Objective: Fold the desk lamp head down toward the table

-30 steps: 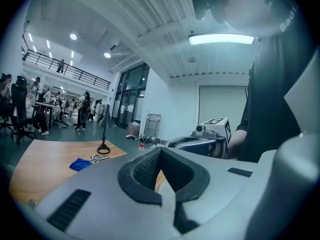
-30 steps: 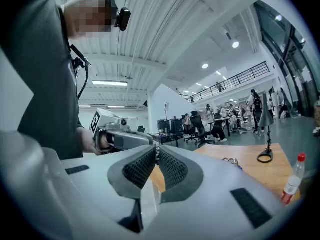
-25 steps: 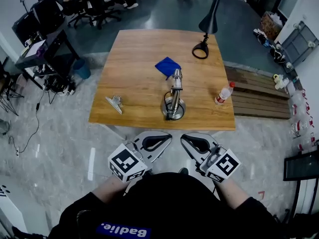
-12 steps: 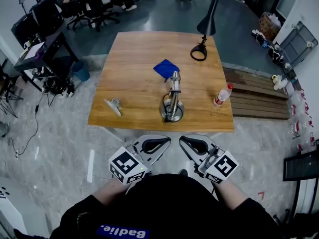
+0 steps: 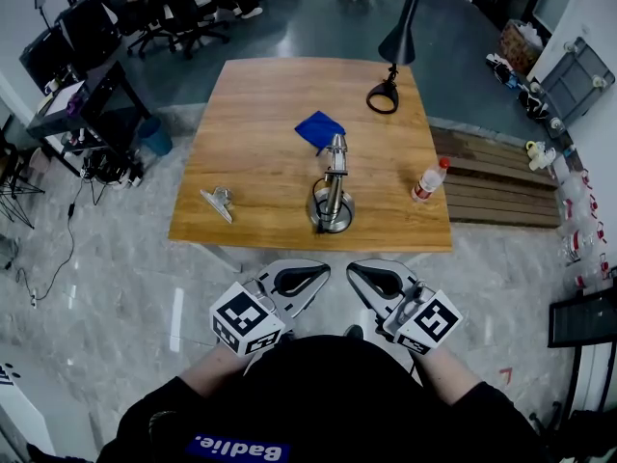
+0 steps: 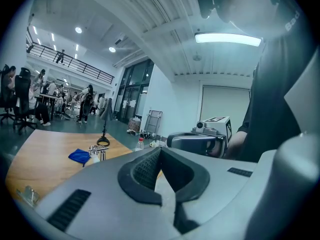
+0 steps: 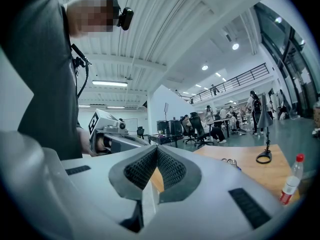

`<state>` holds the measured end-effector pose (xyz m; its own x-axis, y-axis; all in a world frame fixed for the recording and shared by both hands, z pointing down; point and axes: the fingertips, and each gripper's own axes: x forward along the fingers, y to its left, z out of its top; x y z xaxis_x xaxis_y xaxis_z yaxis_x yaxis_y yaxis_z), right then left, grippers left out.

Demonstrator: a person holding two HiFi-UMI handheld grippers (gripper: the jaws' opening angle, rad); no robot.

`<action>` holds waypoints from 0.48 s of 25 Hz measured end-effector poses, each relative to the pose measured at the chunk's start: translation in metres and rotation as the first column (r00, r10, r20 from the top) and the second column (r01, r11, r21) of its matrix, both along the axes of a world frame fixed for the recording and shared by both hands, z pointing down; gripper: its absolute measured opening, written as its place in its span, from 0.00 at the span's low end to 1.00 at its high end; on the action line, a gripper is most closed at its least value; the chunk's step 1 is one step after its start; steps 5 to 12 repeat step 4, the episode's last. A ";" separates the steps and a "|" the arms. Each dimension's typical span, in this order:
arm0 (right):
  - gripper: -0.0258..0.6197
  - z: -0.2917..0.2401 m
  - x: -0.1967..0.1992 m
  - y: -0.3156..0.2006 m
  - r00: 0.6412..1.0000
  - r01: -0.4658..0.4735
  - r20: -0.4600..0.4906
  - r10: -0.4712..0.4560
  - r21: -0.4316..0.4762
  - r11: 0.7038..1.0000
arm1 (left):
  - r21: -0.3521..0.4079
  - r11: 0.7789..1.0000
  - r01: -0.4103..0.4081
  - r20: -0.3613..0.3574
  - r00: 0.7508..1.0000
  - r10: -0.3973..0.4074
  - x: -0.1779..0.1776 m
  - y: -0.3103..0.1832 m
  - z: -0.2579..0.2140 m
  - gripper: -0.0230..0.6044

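Note:
A black desk lamp (image 5: 397, 46) stands upright at the table's far right edge, its cone head raised above a ring base (image 5: 383, 96); it also shows in the left gripper view (image 6: 103, 130) and the right gripper view (image 7: 264, 134). Both grippers hang side by side before the table's near edge, well short of the lamp. My left gripper (image 5: 321, 263) (image 6: 160, 152) is shut and empty. The jaws of my right gripper (image 5: 355, 266) (image 7: 156, 152) have just been closing and now stand shut with nothing between them.
On the wooden table (image 5: 260, 85) stand a silver stand with a round base (image 5: 333, 201), a blue cloth (image 5: 321, 128), a metal clip (image 5: 219, 202) at the left and a red-capped bottle (image 5: 430, 180) at the right. Desks, chairs and seated people lie beyond.
The table sits slightly further left in the head view. Both grippers keep their places at the bottom of the picture.

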<state>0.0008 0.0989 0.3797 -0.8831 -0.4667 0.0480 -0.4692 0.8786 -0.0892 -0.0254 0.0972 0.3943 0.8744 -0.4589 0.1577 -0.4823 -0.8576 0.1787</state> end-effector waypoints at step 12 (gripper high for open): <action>0.05 0.001 0.003 0.003 1.000 -0.002 -0.004 0.002 -0.003 1.000 | -0.001 1.000 0.000 -0.001 1.000 0.000 0.002 0.002 -0.001 0.05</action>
